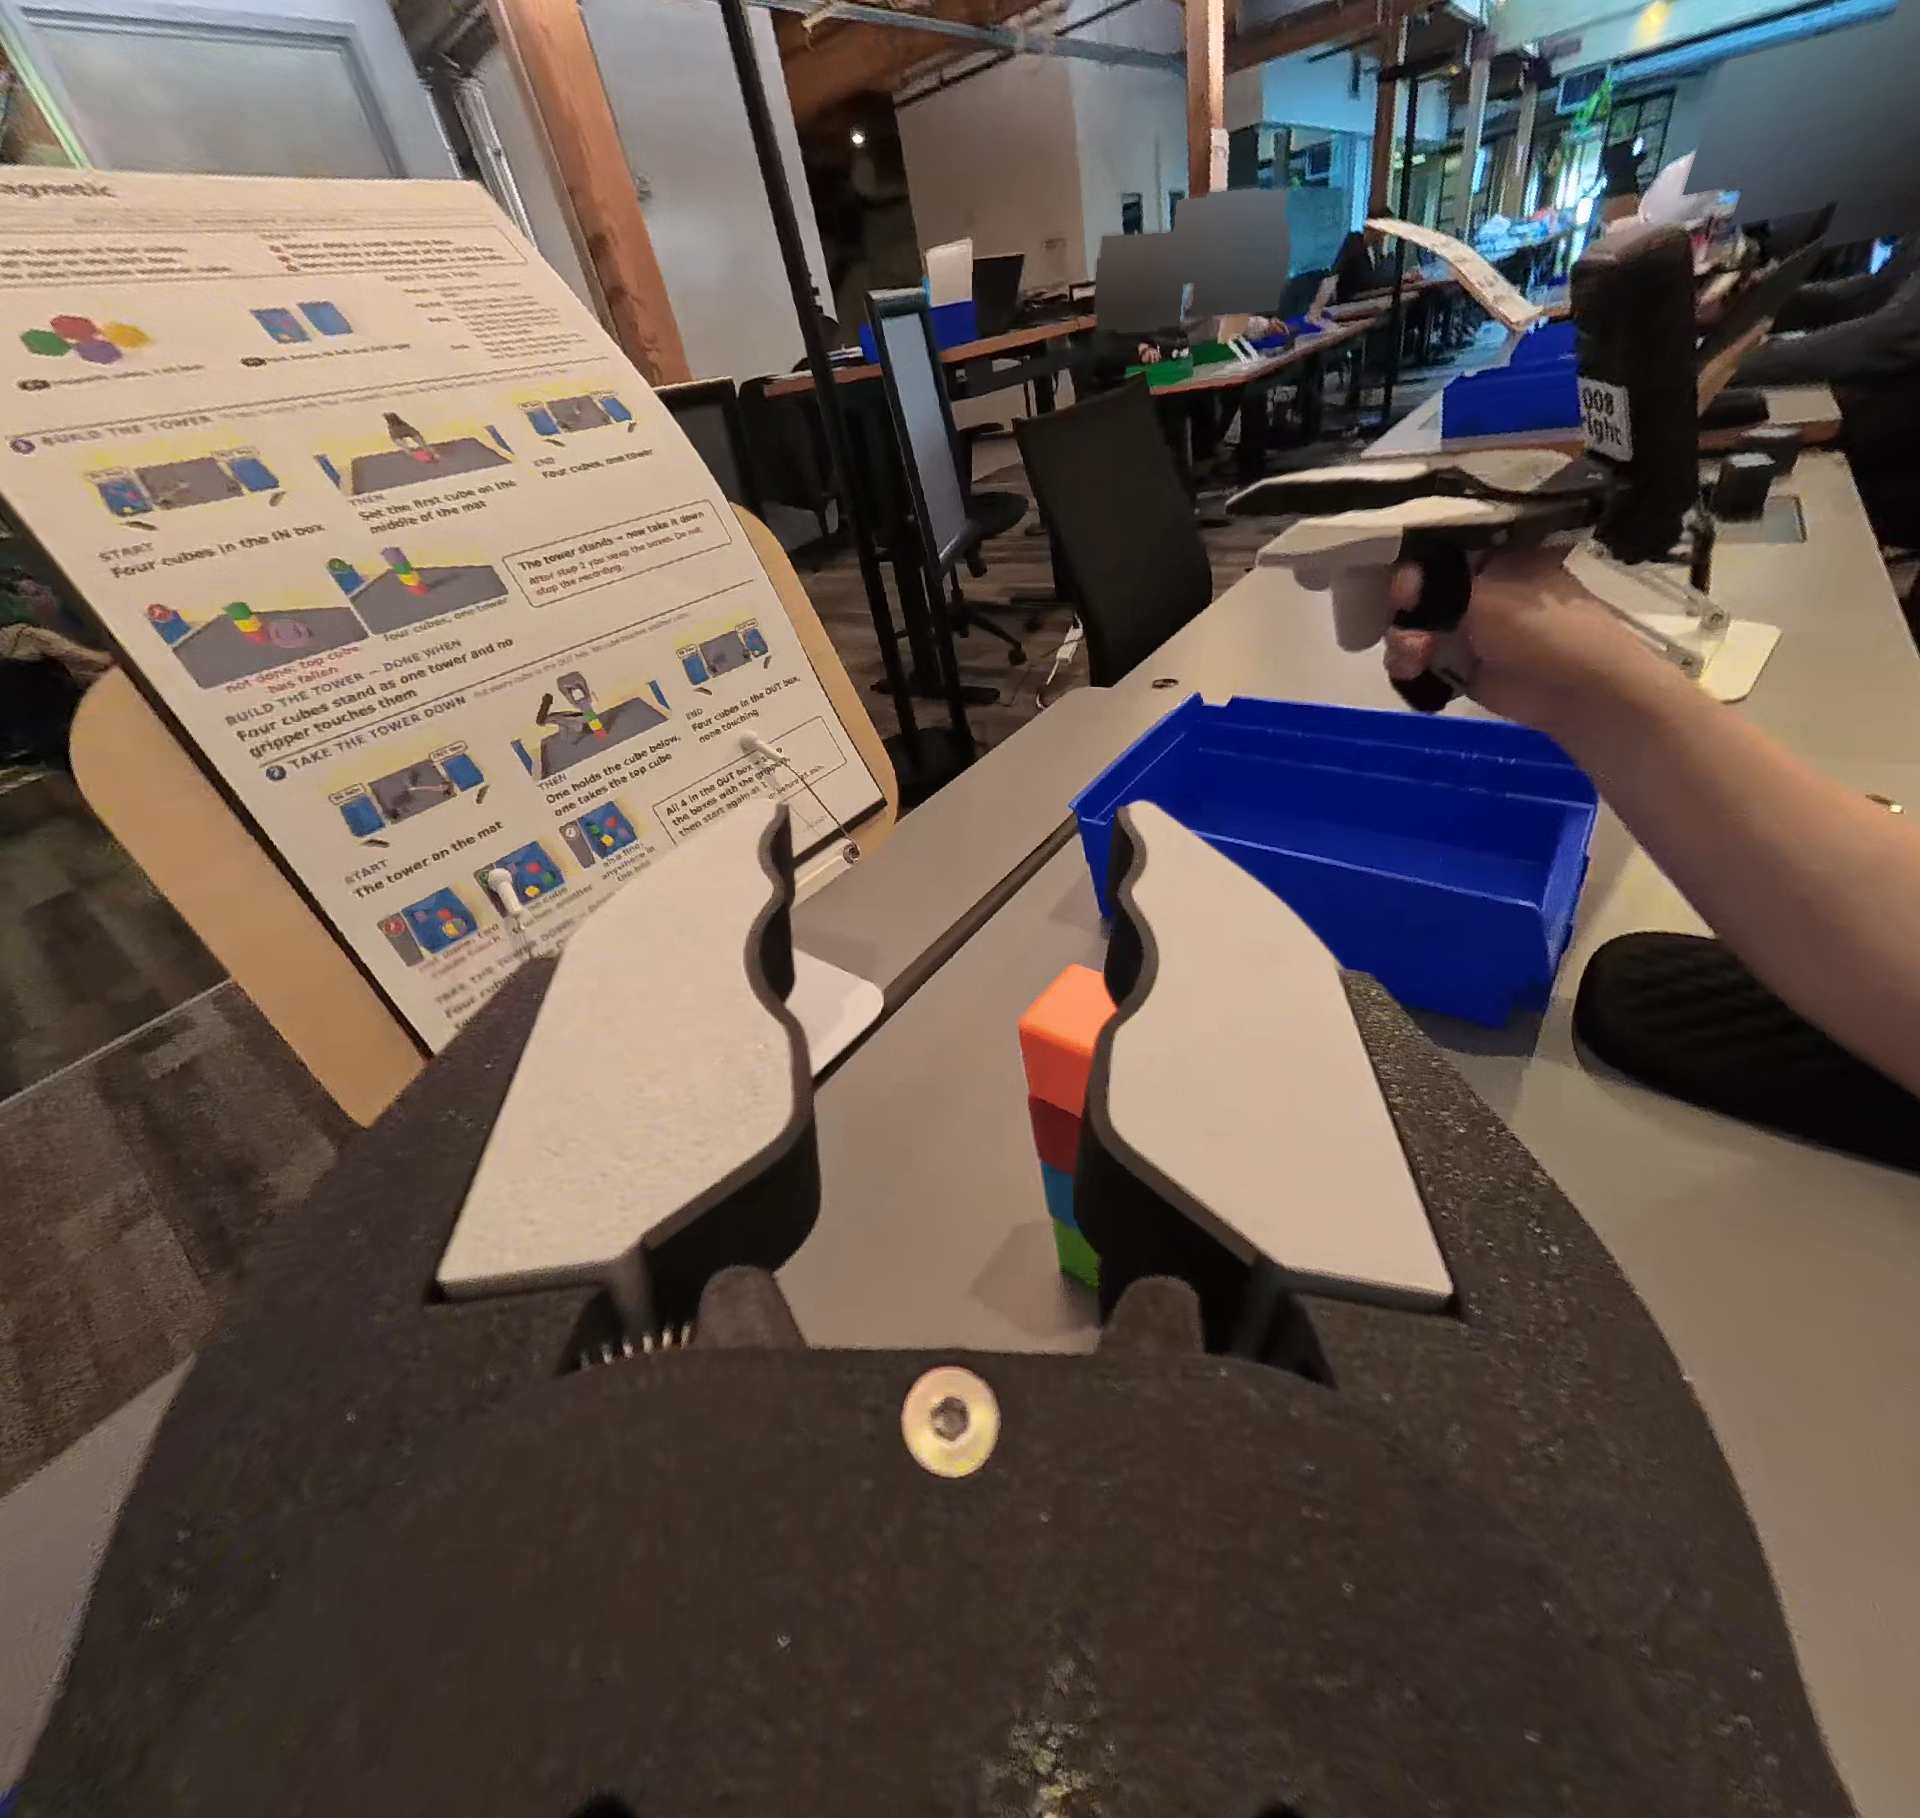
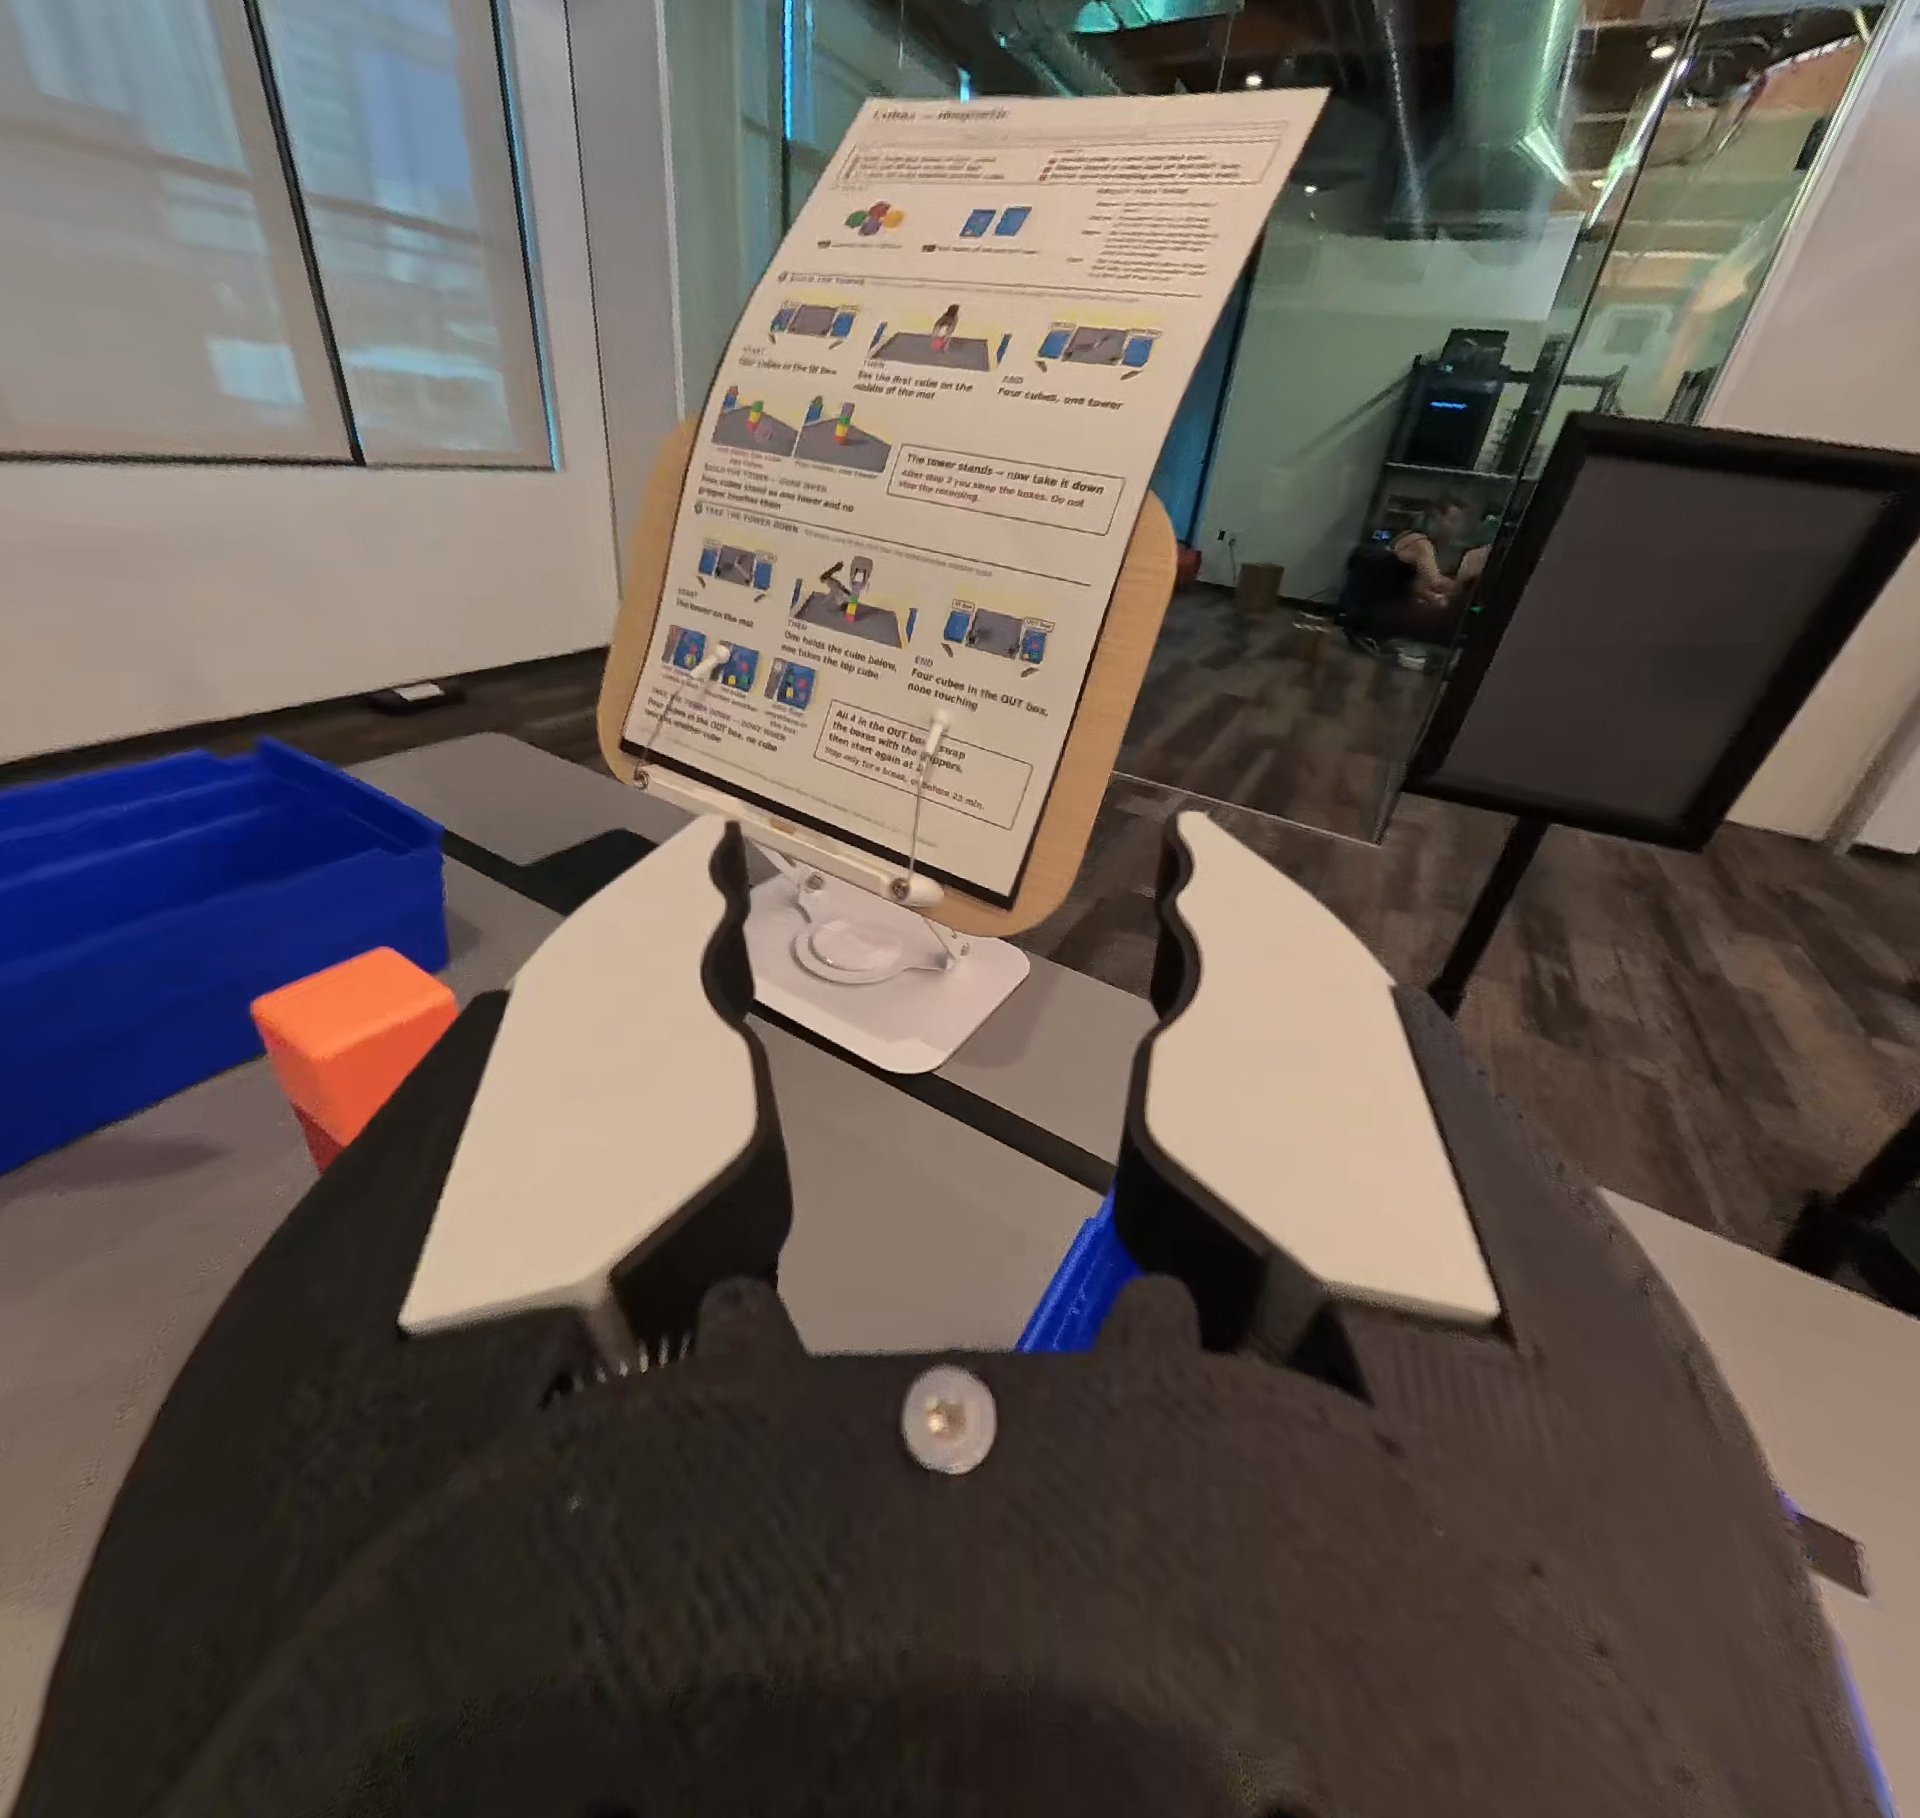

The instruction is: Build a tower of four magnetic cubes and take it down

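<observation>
The left gripper (image 1: 951,875) has its fingers spread wide with nothing between them, held just left of the cube tower (image 1: 1065,1124) and above the grey mat (image 1: 914,1176). The tower stands on that mat, four cubes stacked: orange cube (image 1: 1062,1036) on top, then red cube (image 1: 1055,1132), blue cube (image 1: 1058,1195) and green cube (image 1: 1075,1254) at the bottom; the gripper's right finger (image 1: 1226,1041) hides the tower's right side. The right gripper (image 2: 951,885) is also spread wide and empty, raised to the right of the tower, well apart from it. Behind the tower sits a blue bin (image 1: 1351,864), open. Left of the tower, an instruction sheet (image 1: 343,542) leans on a wooden stand (image 2: 1127,729).
</observation>
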Demonstrator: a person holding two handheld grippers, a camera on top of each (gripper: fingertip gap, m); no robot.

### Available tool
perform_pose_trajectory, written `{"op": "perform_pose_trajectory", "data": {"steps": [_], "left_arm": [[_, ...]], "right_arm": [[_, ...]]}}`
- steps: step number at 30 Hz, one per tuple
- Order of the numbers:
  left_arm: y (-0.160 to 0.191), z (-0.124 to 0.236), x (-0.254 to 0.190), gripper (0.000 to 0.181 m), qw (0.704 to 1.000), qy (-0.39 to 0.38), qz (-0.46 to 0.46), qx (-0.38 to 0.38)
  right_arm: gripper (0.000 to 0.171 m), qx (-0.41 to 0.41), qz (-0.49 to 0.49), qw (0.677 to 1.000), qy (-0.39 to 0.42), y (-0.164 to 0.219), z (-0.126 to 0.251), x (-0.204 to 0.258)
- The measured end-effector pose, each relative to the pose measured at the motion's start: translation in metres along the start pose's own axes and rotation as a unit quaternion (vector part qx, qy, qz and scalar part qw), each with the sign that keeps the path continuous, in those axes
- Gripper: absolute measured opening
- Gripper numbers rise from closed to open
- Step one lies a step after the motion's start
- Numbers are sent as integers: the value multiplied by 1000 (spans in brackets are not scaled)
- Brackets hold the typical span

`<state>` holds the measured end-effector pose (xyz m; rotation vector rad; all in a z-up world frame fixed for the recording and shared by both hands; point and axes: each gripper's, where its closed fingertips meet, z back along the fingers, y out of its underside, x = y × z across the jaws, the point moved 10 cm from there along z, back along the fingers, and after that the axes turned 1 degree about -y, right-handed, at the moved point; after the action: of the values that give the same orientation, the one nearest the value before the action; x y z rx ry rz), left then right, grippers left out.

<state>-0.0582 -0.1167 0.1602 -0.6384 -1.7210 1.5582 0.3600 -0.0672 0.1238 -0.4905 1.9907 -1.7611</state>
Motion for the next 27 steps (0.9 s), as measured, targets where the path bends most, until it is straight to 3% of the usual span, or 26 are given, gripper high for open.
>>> {"op": "perform_pose_trajectory", "data": {"steps": [6, 12, 18, 25, 27], "left_arm": [[26, -11, 3, 58, 999, 24, 45, 17], [58, -38, -1, 57, 995, 39, 64, 64], [74, -53, -10, 59, 994, 59, 69, 56], [90, -59, -3, 61, 992, 51, 83, 83], [88, -54, 4, 61, 993, 39, 82, 79]], "right_arm": [[68, 20, 43, 999, -20, 12, -20, 32], [61, 2, -7, 998, -70, 21, -28, 45], [51, -10, -54, 994, -98, 22, -28, 48], [57, -11, -19, 997, -76, 22, -30, 50], [69, 7, -24, 997, -78, 25, -33, 50]]}}
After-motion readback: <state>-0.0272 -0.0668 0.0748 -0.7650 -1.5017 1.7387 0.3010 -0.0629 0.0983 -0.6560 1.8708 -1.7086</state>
